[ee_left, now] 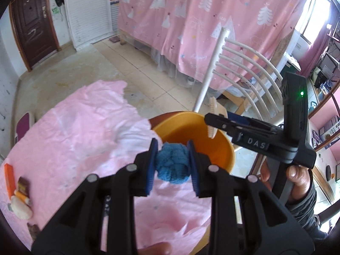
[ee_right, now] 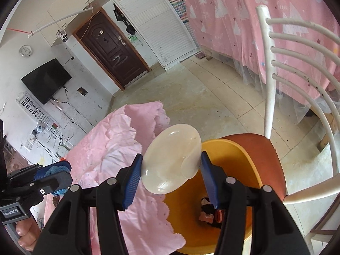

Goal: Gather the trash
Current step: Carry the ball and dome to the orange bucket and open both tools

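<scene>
My left gripper (ee_left: 172,166) is shut on a blue knitted ball (ee_left: 172,165) and holds it over the near rim of the orange bin (ee_left: 221,146). My right gripper (ee_right: 171,172) is shut on a cream oval brush (ee_right: 170,159) and holds it above the orange bin (ee_right: 240,155), which has some trash at its bottom (ee_right: 209,211). The right gripper also shows in the left wrist view (ee_left: 214,123), with the brush (ee_left: 215,116) over the bin's far rim. The left gripper shows at the left edge of the right wrist view (ee_right: 53,170).
The bin stands on a red-seated white chair (ee_right: 274,163) beside the table with a pink cloth (ee_left: 85,136). Wrappers and a white lump (ee_left: 20,193) lie at the table's left edge. A pink curtain (ee_left: 212,21) hangs behind.
</scene>
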